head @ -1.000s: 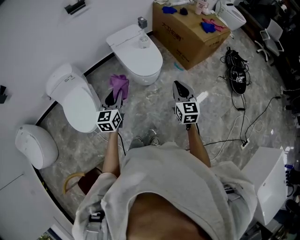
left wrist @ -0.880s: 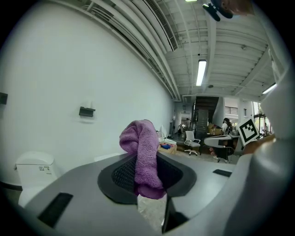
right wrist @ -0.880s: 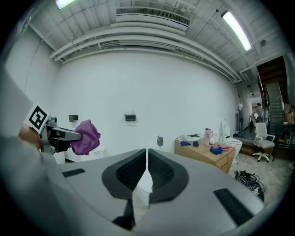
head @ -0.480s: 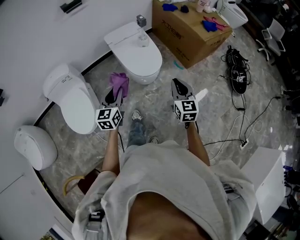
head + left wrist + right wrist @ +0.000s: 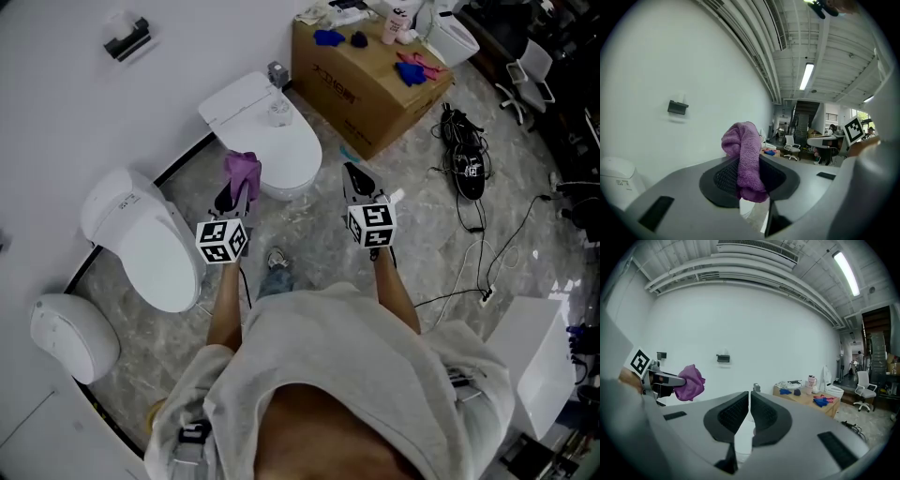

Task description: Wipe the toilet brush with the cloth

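My left gripper is shut on a purple cloth, which sticks up from between its jaws. It hovers just in front of the middle white toilet. To its right, my right gripper is shut with nothing between its pads. The right gripper view looks across at the cloth in the left gripper. On the middle toilet's tank and lid stand a small grey object and a clear one. I cannot make out a toilet brush for certain.
Two more white toilets stand along the wall at left. A cardboard box with blue and pink items and bottles sits at the back right. Black cables lie on the marble floor, and a white cabinet is at right.
The person has stepped forward. Both grippers are now closer to the middle toilet, the left one still holding the cloth. One foot has moved forward beneath them.
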